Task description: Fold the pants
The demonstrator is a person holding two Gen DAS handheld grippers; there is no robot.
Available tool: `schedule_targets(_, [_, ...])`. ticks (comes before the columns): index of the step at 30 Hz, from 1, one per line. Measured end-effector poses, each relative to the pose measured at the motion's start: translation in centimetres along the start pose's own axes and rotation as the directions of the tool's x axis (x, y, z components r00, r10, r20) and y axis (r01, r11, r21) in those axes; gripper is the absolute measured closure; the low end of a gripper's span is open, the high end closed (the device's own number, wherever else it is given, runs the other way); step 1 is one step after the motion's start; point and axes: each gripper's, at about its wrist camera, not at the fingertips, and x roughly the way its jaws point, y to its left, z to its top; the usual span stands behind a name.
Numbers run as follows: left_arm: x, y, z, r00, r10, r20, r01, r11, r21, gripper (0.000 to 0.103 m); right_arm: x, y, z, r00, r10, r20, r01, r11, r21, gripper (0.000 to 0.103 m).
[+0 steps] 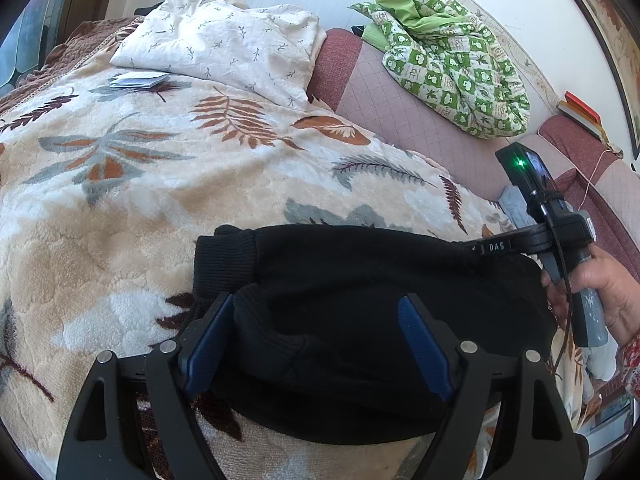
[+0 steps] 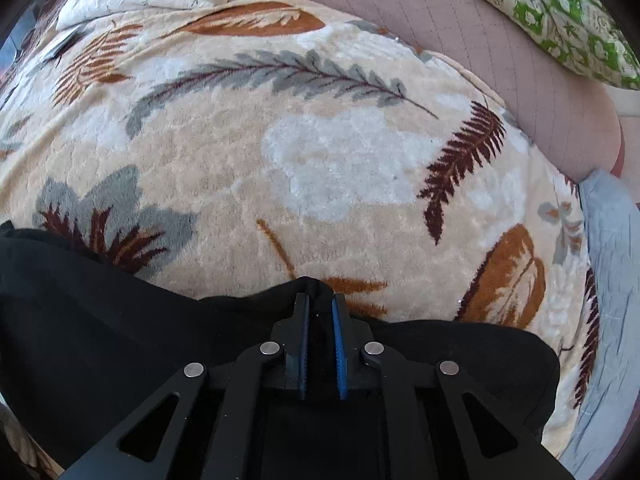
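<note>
Black pants (image 1: 360,280) lie folded in a bundle on the leaf-patterned blanket (image 1: 160,184), ribbed cuffs (image 1: 224,264) at the left end. My left gripper (image 1: 320,312) is open, its blue pads either side of a fold of the pants. My right gripper (image 2: 320,308) is shut on the far edge of the black pants (image 2: 120,320), with fabric pinched between the blue pads. The right gripper also shows in the left wrist view (image 1: 496,247), held by a hand at the pants' right end.
A cream quilted pillow (image 1: 224,40) and a small booklet (image 1: 138,80) lie at the bed's far end. A green patterned quilt (image 1: 452,56) lies on the pink sofa (image 1: 400,112) along the wall. A light blue cloth (image 2: 612,248) lies at the right.
</note>
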Motion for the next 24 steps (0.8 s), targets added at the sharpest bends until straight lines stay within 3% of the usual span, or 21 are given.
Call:
schedule_targets(3, [0.0, 0.0, 0.0, 1.000, -0.001, 0.000, 0.001, 1.000, 0.000, 0.021, -0.3, -1.4, 1.5, 0.999, 0.024, 0.030, -0.027, 0.995, 0.096, 0.095])
schedule_targets(12, [0.0, 0.0, 0.0, 1.000, -0.001, -0.001, 0.001, 1.000, 0.001, 0.021, 2.0, -2.6, 5.7, 0.999, -0.014, 0.043, 0.005, 0.980, 0.200, 0.101])
schedule_targets(15, [0.0, 0.0, 0.0, 1.000, -0.002, -0.001, 0.002, 1.000, 0.000, 0.021, 1.3, -4.0, 6.2, 0.993, 0.054, 0.103, -0.080, 0.961, 0.264, 0.100])
schedule_targets(20, [0.1, 0.0, 0.0, 1.000, -0.001, -0.001, 0.001, 1.000, 0.001, 0.021, -2.4, -5.1, 3.7, 0.980, 0.089, 0.179, -0.141, 0.944, 0.300, 0.099])
schedule_targets(24, [0.1, 0.0, 0.0, 1.000, 0.000, 0.000, 0.000, 1.000, 0.001, 0.021, -2.6, -3.6, 0.4, 0.982, 0.134, 0.136, -0.164, 0.954, 0.252, 0.099])
